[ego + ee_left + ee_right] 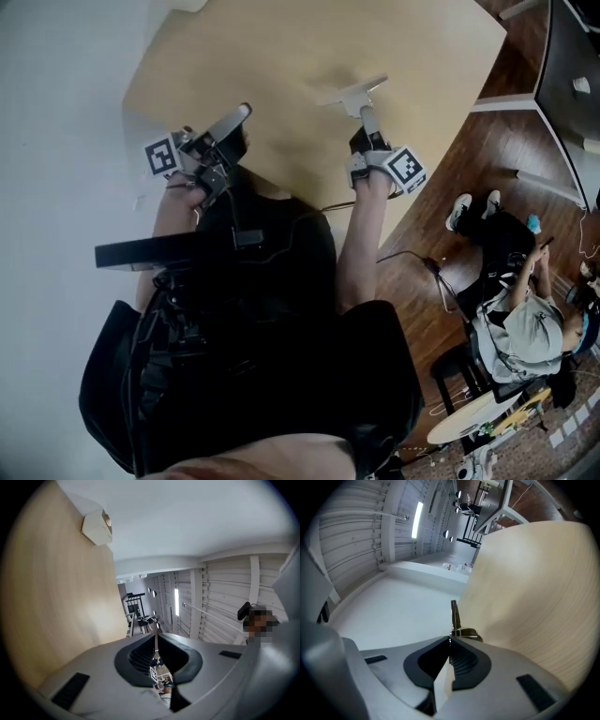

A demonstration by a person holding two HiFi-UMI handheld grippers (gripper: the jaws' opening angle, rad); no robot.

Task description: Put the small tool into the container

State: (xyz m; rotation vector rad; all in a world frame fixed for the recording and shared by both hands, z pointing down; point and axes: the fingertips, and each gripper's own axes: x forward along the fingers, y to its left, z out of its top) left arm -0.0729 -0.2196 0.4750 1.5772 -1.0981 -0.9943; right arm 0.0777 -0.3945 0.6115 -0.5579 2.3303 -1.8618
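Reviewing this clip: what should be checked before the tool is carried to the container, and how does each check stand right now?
1. Tool held: ok. The right gripper is shut on the small tool, whose metal end sticks out past the jaws.
2. Grip secure: cannot tell. Only the jaw tips seem to pinch it.
3. Other hand free: ok. The left gripper is shut with nothing between its jaws.
4. Target located: ok. The container sits near the far edge of the table, seen in the left gripper view.
5. Container opening free and reachable: cannot tell from this angle.
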